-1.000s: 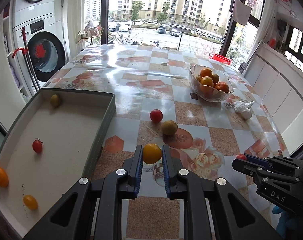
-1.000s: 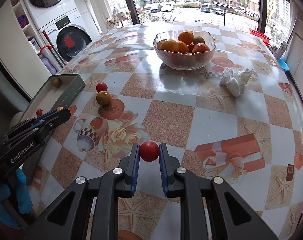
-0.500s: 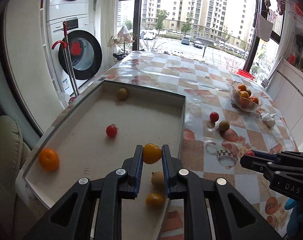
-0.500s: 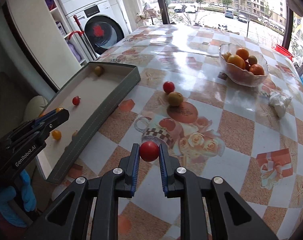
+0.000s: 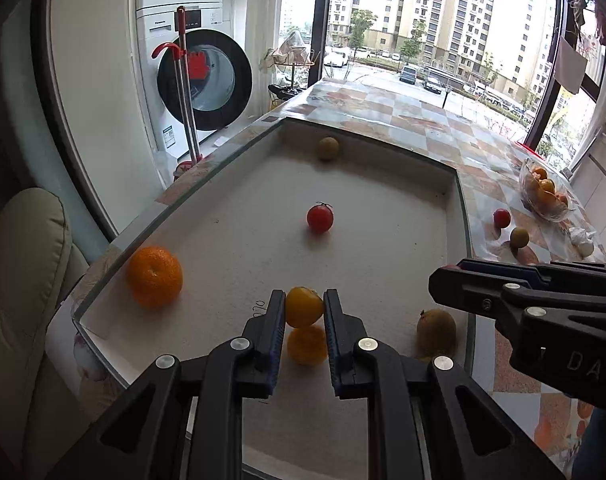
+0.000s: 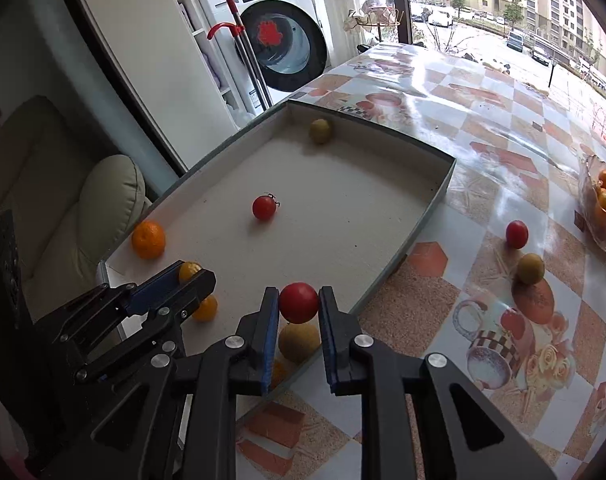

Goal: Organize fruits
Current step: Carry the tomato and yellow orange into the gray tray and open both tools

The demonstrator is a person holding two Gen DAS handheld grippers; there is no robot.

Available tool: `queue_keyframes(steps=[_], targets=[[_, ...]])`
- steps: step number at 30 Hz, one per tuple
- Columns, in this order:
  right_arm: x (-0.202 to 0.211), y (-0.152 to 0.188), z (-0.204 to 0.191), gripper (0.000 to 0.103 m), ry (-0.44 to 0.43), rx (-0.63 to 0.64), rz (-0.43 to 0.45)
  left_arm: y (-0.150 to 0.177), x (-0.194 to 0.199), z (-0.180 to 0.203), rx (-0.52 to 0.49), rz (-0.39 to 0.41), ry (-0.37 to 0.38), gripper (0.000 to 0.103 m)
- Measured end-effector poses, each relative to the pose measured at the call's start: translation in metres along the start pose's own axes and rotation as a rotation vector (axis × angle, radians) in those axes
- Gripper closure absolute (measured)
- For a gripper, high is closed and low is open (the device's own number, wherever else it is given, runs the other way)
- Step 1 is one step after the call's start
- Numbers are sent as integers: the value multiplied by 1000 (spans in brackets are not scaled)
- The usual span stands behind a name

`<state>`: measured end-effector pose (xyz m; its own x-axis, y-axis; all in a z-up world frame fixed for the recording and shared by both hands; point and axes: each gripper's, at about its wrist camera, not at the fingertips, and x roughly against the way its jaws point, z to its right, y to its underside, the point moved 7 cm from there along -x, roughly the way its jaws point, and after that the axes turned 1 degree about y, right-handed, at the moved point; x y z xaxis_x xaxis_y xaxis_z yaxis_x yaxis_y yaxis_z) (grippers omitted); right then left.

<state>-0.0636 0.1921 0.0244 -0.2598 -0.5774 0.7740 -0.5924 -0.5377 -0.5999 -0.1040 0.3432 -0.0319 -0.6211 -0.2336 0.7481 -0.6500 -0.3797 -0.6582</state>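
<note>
From the left wrist, the left gripper (image 5: 303,312) pinches a small yellow fruit (image 5: 303,307) between its pads, held above the tray (image 5: 461,216) near its front edge. Another yellow fruit (image 5: 307,345) lies on the tray floor directly beneath, a brownish fruit (image 5: 436,327) sits by the tray's right wall, an orange (image 5: 155,276) by its left wall, and a red tomato (image 5: 320,218) at the tray's middle. To set the held fruit down well, I judge it should go a little further into the tray, onto bare floor clear of the fruit below, and be lowered close to the floor so it does not roll.

From the right wrist, the right gripper (image 6: 299,304) holds a red tomato (image 6: 298,303); its jaws are just starting to open, with the tomato between them. It hangs over the tray's near right corner, above a pale round fruit (image 6: 299,341). Release looks risky here: better to shift inward from the tray wall first. A red fruit (image 6: 517,234) and a greenish one (image 6: 531,268) wait on the table (image 6: 483,152), right of the tray.
</note>
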Motion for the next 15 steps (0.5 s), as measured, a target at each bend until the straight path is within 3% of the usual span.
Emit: queue_keyframes(steps=[1, 2, 3, 4, 5, 9, 12, 14, 15], targets=[[-1, 0, 0, 72, 0, -5, -5, 2, -2, 0, -4, -4, -5, 72], [-1, 0, 1, 57, 2, -9, -6, 3, -3, 1, -8, -4, -10, 59], [1, -1, 2, 49, 0, -13, 0, 3, -1, 0, -9, 4, -19, 25], [5, -2, 3, 32, -7, -15, 13, 2, 3, -1, -5, 30, -31, 9], [8, -3, 4, 23, 0, -16, 22, 1, 8, -2, -2, 64, -41, 8], [23, -4, 16, 20, 30, -18, 59, -2, 10, 9, -34, 58, -38, 8], [32, 3, 41, 11, 58, -70, 63, -6, 18, 25, -72, 79, -37, 8], [39, 11, 64, 0, 86, -120, 75, -7, 24, 41, -117, 99, -27, 8], [43, 16, 78, 0, 107, -147, 80, -8, 27, 52, -145, 110, -18, 8]])
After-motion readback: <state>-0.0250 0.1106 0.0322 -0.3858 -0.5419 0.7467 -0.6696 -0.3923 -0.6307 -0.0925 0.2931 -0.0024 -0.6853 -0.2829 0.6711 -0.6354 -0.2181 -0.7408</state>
